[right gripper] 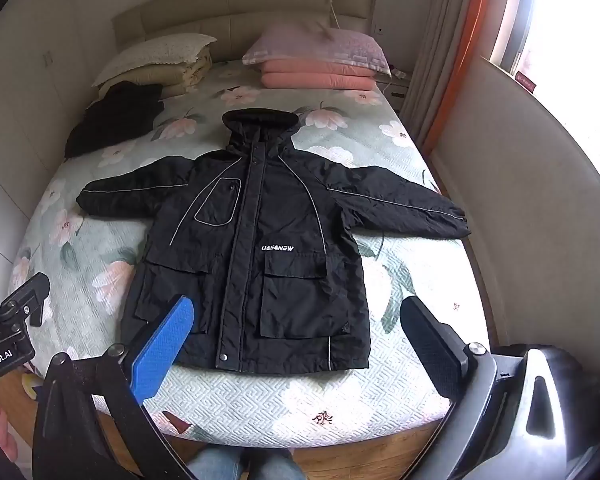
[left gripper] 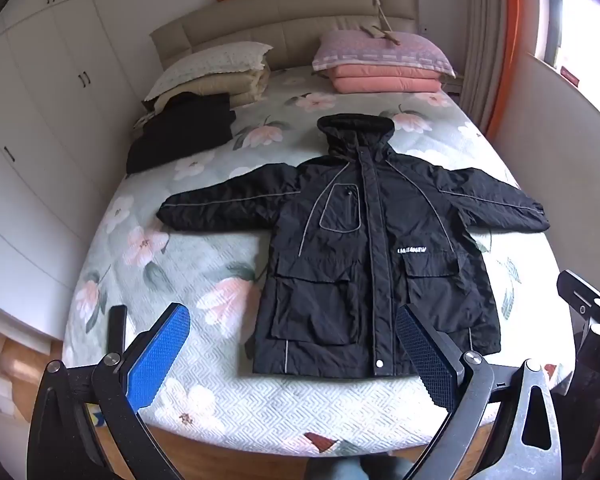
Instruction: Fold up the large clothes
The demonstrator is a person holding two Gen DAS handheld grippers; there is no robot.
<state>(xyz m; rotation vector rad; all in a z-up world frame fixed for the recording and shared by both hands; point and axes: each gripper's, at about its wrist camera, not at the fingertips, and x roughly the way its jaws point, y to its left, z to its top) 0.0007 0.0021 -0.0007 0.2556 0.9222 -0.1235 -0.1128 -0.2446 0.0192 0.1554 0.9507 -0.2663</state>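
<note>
Black hooded jacket lies face up, zipped, sleeves spread toward 9 and 3 o'clock on the floral bed, hood at 12. Left gripper and right gripper both hover spread wide, empty, above the hem. Judgement: folding not begun. Advisable: pinch each cuff through both fabric layers, carry sleeve across the chest, keep hem flat.

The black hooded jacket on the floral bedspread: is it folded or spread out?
Spread out. The black hooded jacket lies flat, front up, on the floral bedspread, both sleeves stretched sideways, hood toward the pillows; no part is folded over.
</note>
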